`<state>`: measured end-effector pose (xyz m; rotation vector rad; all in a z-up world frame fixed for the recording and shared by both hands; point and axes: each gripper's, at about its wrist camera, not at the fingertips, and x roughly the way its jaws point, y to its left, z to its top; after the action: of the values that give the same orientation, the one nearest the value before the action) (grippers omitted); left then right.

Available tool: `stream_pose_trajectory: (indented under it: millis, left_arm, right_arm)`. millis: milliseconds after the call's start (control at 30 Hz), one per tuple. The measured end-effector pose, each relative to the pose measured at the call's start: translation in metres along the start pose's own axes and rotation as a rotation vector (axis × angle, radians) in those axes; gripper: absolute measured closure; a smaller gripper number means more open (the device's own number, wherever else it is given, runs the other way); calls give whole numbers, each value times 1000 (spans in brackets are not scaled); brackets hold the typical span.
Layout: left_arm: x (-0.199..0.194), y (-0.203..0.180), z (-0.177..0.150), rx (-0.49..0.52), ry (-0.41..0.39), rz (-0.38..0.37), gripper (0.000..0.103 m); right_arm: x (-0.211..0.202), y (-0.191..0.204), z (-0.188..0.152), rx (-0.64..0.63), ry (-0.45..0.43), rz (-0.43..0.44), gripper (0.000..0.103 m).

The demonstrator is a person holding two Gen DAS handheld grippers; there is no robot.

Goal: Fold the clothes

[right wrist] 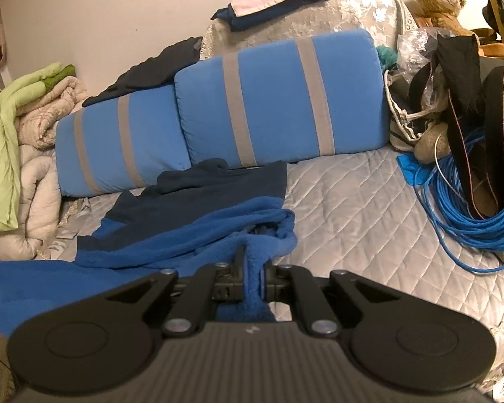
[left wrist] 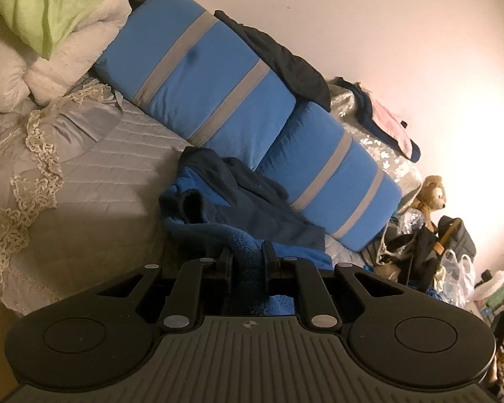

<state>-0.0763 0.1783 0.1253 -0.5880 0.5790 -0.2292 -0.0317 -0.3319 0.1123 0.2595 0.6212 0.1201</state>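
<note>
Fleece garment (right wrist: 191, 221), blue with navy panels, lies bunched on the quilted bed (right wrist: 369, 208). We hold it pinched in left gripper (left wrist: 247, 255) and right gripper (right wrist: 252, 268). Thick pile may slip out; uneven lifting would skew the fold.

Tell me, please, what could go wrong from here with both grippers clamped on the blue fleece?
1. The left gripper and right gripper each pinch only a bunched edge of the fleece, so it might slip out.
2. The fleece lies crumpled, its dark part against the striped cushion, so a fold could come out uneven.
3. The blue cable coils nearby and may snag.
</note>
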Motion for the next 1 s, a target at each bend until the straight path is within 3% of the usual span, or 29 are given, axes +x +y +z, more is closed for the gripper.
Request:
stream_pose_trajectory:
  millis: [167, 233, 333, 467, 733, 1000]
  left_arm:
    - [-10, -3, -4, 4, -28, 8, 87]
    - [-17, -7, -6, 11, -56, 37, 88]
    - [-30, -13, -7, 17, -82, 1, 88]
    - [-48, -26, -10, 42, -109, -37, 88]
    - [-58, -42, -16, 58, -78, -47, 87]
    - [-24, -33, 3, 56, 4, 23, 87]
  right_arm:
    - [-6, -3, -3, 11, -12, 20, 96]
    - [-13, -7, -4, 33, -30, 83, 96]
    - [-23, -21, -4, 114, -41, 212, 96]
    - [-37, -39, -2, 195, -60, 276, 96]
    - [-65, -58, -7, 259, -73, 280, 96]
    - [-26, -54, 0, 235, 12, 191, 96]
